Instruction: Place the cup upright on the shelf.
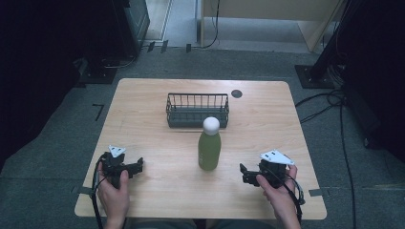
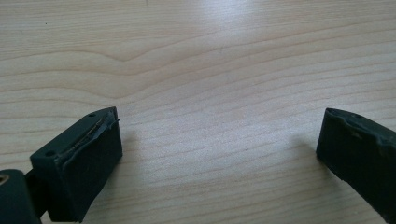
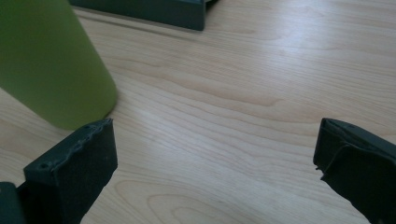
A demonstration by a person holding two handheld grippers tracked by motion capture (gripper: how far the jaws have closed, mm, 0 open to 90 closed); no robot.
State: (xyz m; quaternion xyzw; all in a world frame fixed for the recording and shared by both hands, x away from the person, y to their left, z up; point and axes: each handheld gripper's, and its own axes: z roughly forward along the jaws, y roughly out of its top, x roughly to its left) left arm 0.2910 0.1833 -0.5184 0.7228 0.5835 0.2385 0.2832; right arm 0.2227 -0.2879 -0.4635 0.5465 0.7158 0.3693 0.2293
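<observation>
Standing green bottle (image 1: 209,149) between both tools, left tool (image 1: 138,165) and right tool (image 1: 244,173) wide open, empty

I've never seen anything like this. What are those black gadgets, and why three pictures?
A person sits at a wooden table, with a hand-held gripper in each hand: the left one and the right one. Each is a two-jaw clamp carrying its own camera. The wide picture comes from above; the other two look along each gripper's open jaws. On the table stand a green bottle with a white cap and, behind it, a dark wire basket. Nothing is held; the right gripper's camera sees the bottle close by.
</observation>
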